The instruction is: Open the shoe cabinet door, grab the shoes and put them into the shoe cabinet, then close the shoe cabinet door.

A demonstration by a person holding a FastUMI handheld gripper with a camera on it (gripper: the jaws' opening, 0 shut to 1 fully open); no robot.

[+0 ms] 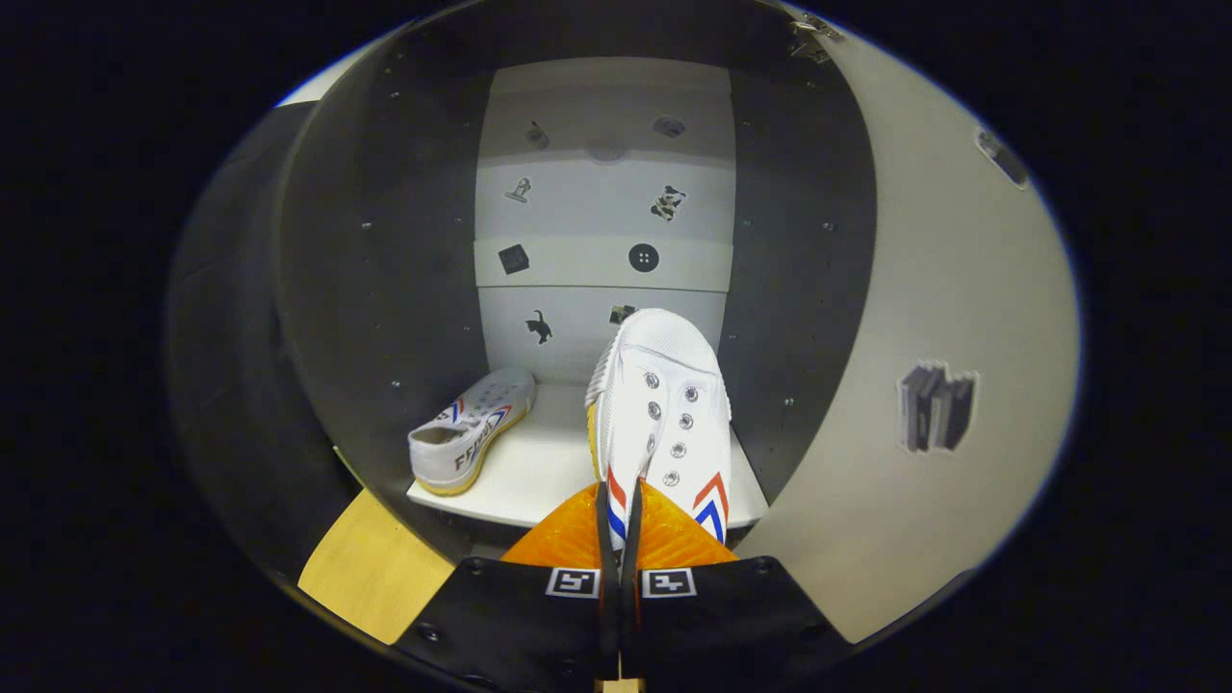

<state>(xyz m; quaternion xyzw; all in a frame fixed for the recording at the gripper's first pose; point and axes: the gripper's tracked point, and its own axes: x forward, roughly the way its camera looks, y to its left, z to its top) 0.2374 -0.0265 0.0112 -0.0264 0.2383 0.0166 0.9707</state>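
- My gripper (619,525) was right at the mouth of the shoe cabinet (385,289), and my fingers (563,544) were drawn close, pinching the heel edge of a white shoe (664,404) in the thin gap between them.
- That shoe stretched away ahead of the fingers, toe pointing toward the back panel (602,202), its eyelets facing up and red and blue stripes on its sides near my fingertips.
- It sat over the right part of the white shelf (539,462); whether its sole was resting on the shelf or just above it, I couldn't tell.
- The second shoe (472,428) was already in there, left of the one I held and well apart from it, lying near the shelf's left front corner with its opening toward me and its toe angled inward.
- The cabinet door (924,318) stood swung open on my right, pale on its inner face, with a dark sticker (936,406) on it.
- The back panel carried several small dark stickers, spread across its horizontal bands.
- The cabinet's side walls were dark, dotted with small holes.
- Below the shelf's left front corner a patch of light wooden floor (371,573) showed.
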